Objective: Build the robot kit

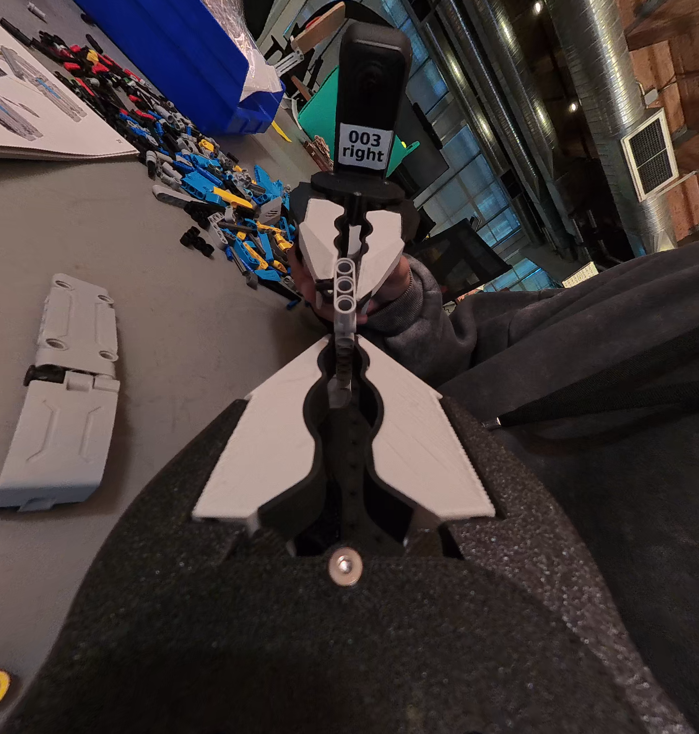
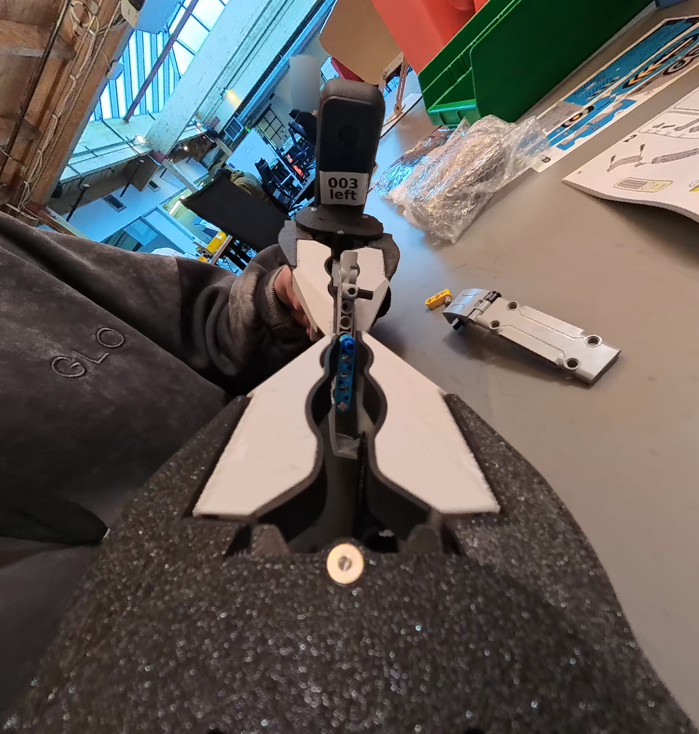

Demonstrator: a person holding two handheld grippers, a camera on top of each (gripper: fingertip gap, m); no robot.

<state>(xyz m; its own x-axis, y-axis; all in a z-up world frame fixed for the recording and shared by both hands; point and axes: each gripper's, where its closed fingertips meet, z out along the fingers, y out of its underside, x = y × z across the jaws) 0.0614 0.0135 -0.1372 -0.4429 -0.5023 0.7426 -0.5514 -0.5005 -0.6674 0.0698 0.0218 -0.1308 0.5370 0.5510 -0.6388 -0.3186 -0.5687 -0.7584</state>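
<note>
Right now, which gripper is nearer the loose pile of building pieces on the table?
Right. The right gripper sits just beside the pile; the left gripper is farther back, with the pile ahead on its left.

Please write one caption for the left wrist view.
Left gripper pinching a grey holed beam, facing the right gripper.

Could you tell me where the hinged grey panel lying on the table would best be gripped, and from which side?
Probably across its narrow width on the longer flat plate, coming from above: the hinged grey panel lies flat on the table, its long edges free, and the hinge end looks bulkier and may swing.
</note>
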